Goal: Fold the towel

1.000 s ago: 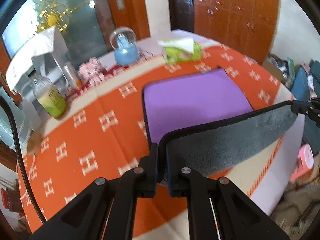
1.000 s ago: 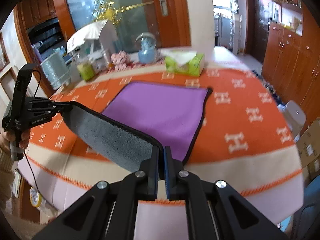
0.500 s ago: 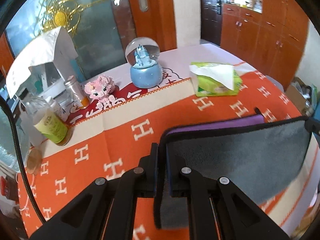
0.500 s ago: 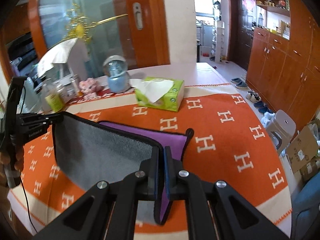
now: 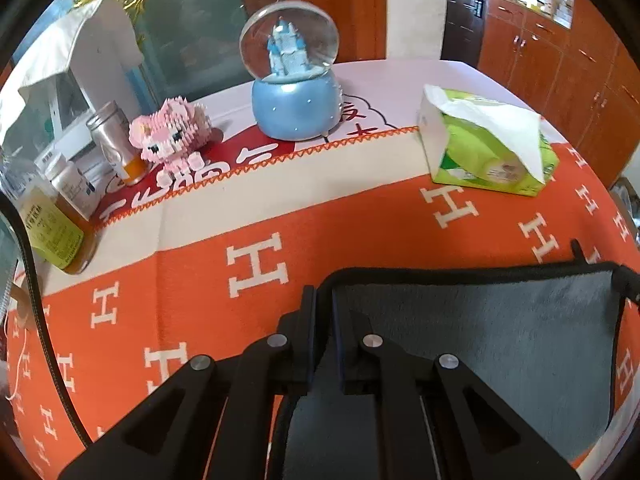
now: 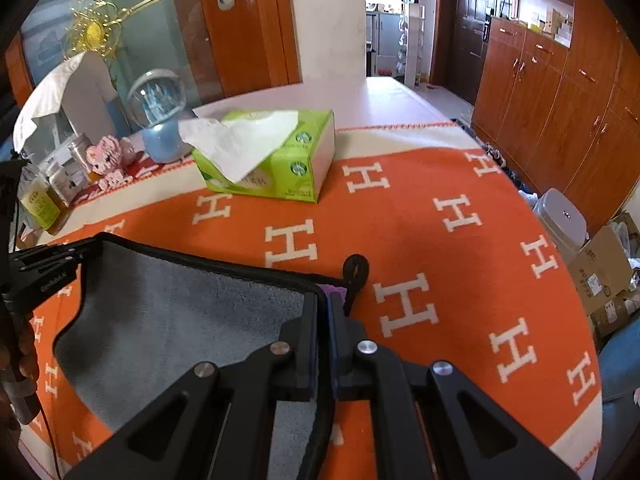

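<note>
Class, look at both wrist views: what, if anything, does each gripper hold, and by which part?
Both hold the towel. The left gripper is shut on one corner of its black-trimmed edge, and the right gripper on the other corner of that edge.

Both cameras sit low and close over the orange H-patterned tablecloth (image 5: 192, 264), each looking forward along its own black fingers. The left wrist view faces the far table edge, with the snow globe (image 5: 290, 72) at 12 o'clock and the tissue box (image 5: 486, 148) at 2 o'clock. The right wrist view looks from further right, putting the tissue box (image 6: 276, 156) at 12 o'clock and the snow globe (image 6: 160, 120) at 10 o'clock. Both share the grey towel (image 5: 480, 328) (image 6: 172, 320).
</note>
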Demonstrator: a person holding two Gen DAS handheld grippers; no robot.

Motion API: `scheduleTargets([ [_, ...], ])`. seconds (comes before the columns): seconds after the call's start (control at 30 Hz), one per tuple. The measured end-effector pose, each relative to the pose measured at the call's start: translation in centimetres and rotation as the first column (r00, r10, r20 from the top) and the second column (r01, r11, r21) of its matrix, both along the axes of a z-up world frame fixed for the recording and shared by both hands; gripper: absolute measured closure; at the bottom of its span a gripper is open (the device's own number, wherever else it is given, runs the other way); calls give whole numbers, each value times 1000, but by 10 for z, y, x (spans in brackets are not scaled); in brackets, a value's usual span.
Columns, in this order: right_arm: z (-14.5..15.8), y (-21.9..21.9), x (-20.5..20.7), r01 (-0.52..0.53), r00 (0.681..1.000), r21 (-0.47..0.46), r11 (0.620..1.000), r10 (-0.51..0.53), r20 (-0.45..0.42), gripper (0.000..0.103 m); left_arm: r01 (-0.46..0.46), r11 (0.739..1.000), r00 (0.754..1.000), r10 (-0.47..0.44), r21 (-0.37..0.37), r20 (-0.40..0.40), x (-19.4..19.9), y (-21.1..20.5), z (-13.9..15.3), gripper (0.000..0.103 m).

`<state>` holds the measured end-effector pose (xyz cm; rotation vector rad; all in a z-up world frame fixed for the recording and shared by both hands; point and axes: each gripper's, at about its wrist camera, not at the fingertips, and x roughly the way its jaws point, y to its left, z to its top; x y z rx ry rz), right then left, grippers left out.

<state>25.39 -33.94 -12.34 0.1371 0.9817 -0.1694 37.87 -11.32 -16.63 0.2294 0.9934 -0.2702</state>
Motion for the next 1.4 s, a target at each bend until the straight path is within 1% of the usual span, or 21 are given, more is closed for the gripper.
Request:
scheduleTargets([
  [0.23,-22,-2,14,7,999,-25,1000,-8,-37,98,-21,1000,1000,22,12,-12,8,-5,-13,97],
  [0.33,-28,-2,15,13,998,-33,999,-15,-53,97,-28,999,999,28,23,-20,10,-7,-19,94],
  [0.37,-28,-2,16,14,998,-41,999,-16,-56,93,-35,999,999,35,27,-24,11,-7,-20,90],
  [0.4,-28,-1,16,16,998,-47,999,-19,-59,89,-44,999,999,45,32,-25,12,-7,-20,78],
  [0.43,-27,-1,16,19,998,-54,998,-22,-60,87,-59,998,998,60,38,-25,12,-6,-20,70],
  [0.5,-21,-1,14,23,998,-62,998,-27,-52,78,-80,996,997,80,31,-22,13,-3,-17,40],
  [0.53,-18,-1,12,22,999,-61,998,-25,-42,75,-91,996,996,91,21,-16,12,0,-14,34],
  [0.57,-13,1,10,21,999,-60,998,-22,-28,69,-100,995,995,101,15,-10,11,2,-10,22],
  [0.6,-8,2,8,19,1000,-61,998,-20,-14,65,-108,994,994,108,9,-4,10,4,-7,14],
  [0.67,1,7,5,13,1000,-67,998,-12,5,61,-125,992,992,125,-10,-1,8,9,1,10],
  [0.73,11,13,1,6,1000,-76,997,-4,20,59,-134,990,991,134,-36,-10,5,15,8,8],
  [0.8,20,20,-3,-2,999,-83,997,4,32,55,-141,987,990,140,-75,-20,0,23,15,1],
  [0.83,25,23,-6,-3,999,-88,996,7,37,53,-143,984,990,141,-103,-24,-4,27,20,1],
  [0.87,29,27,-8,-3,999,-95,996,7,43,48,-144,982,990,141,-123,-28,-8,31,25,1],
  [0.9,33,30,-11,-1,999,-102,995,7,51,42,-142,980,990,139,-136,-29,-12,34,28,1],
  [0.97,42,38,-19,-3,997,-116,993,11,71,37,-134,978,991,131,-162,-27,-23,41,38,1],
  [1.13,59,55,-35,-19,994,-111,994,31,103,34,-97,976,995,95,-193,-20,-57,51,60,1],
  [1.2,65,61,-41,-19,994,-98,995,30,109,29,-89,974,996,88,-206,-16,-70,55,68,1],
  [1.27,71,69,-48,-38,992,-81,996,47,114,27,-93,973,996,94,-211,-7,-86,60,78,1],
  [1.33,77,76,-54,-46,990,-82,996,57,130,22,-98,971,995,103,-220,11,-103,66,88,1],
  [1.4,82,82,-63,-53,987,-85,995,65,148,6,-108,966,993,117,-233,23,-119,73,98,1],
])
